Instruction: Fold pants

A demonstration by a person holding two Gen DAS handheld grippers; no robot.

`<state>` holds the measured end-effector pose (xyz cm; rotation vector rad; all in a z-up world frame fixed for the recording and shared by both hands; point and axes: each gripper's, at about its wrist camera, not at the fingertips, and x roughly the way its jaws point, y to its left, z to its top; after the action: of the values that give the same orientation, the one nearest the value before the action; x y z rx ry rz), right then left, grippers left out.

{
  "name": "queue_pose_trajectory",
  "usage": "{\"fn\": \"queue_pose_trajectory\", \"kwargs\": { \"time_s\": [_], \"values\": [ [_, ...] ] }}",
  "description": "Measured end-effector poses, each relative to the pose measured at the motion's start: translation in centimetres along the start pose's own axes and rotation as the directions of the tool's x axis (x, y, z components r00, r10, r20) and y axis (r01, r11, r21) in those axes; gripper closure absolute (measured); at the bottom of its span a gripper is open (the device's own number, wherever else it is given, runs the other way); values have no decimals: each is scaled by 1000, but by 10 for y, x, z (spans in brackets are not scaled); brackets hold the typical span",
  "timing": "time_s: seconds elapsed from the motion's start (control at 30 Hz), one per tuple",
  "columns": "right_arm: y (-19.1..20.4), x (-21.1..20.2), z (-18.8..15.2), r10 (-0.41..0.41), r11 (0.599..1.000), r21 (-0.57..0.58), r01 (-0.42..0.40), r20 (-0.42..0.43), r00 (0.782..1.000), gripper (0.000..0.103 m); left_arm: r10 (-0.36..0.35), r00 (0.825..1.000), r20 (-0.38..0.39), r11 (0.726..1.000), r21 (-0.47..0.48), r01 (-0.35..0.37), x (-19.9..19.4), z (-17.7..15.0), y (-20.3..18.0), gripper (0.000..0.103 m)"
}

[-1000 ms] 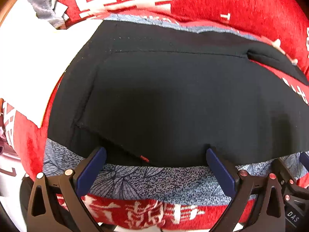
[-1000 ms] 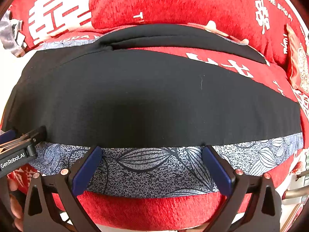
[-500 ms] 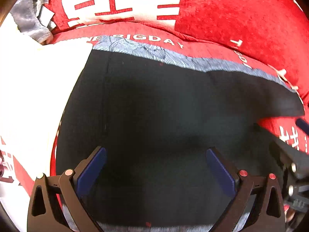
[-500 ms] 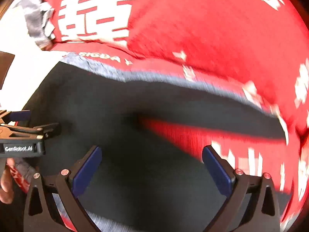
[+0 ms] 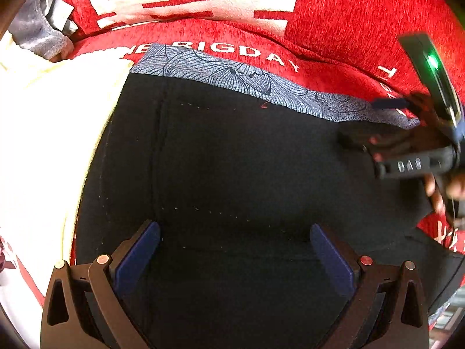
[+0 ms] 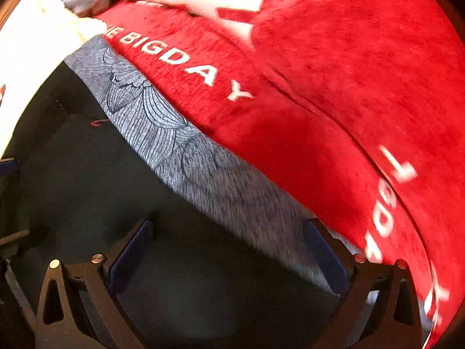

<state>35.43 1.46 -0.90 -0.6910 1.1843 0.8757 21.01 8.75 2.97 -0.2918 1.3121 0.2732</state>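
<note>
Across the red blanket we see the black pants spread flat, filling the middle of both wrist views. We take the pants as our landmark. Along their far edge runs a grey-blue patterned strip, and beyond that strip the blanket carries white lettering. On the left of the pants lies a white cloth; a crumpled grey cloth sits past its far corner. The left gripper hangs over the near part of the pants, jaws spread wide, nothing between them. The right gripper sits over the pants' far edge, jaws likewise wide apart and holding nothing. In the left wrist view, the right gripper's body shows at the pants' right side, with fingers of a hand behind it. The right wrist view is motion-blurred.
</note>
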Motion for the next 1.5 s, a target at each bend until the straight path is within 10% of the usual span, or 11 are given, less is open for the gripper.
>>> {"fn": "queue_pose_trajectory", "kwargs": {
  "time_s": [0.17,0.27,0.4,0.63,0.9,0.97,1.13,1.2,1.33,1.4,1.5],
  "values": [
    [11,8,8,63,994,-94,-64,-13,998,9,-16,1000,0,999,-35,16,-2,4,3,0],
    [28,-9,5,134,983,-122,-134,-14,991,70,-77,997,-9,992,-96,76,-6,12,13,0],
    [49,-26,-11,46,991,-130,-42,35,998,90,-175,984,-23,971,-169,169,-11,33,20,0],
    [48,-77,-33,-46,994,-88,65,200,979,92,-282,959,-10,918,-291,267,-8,92,11,0],
    [73,-92,-57,-131,977,-126,171,274,953,92,-165,979,-118,932,-343,115,36,106,-7,3],
    [73,-91,-57,-131,980,-108,167,283,950,92,-116,991,-67,959,-267,94,22,103,-18,50],
    [71,-87,-54,-149,977,-107,186,284,947,91,-108,993,-52,971,-220,94,12,94,-27,73],
    [73,-90,-53,-152,977,-102,186,278,949,83,-94,994,-48,975,-207,82,10,88,-27,76],
    [52,-87,-48,-129,982,-96,162,282,951,9,-91,995,-49,977,-196,80,14,81,-32,80],
    [30,-74,-36,-101,992,-58,116,213,972,11,-79,996,-48,980,-185,69,13,81,-33,80],
    [8,-53,-22,58,998,7,-59,83,995,62,-100,993,-57,978,-189,88,9,77,-24,80]
  ]
}}
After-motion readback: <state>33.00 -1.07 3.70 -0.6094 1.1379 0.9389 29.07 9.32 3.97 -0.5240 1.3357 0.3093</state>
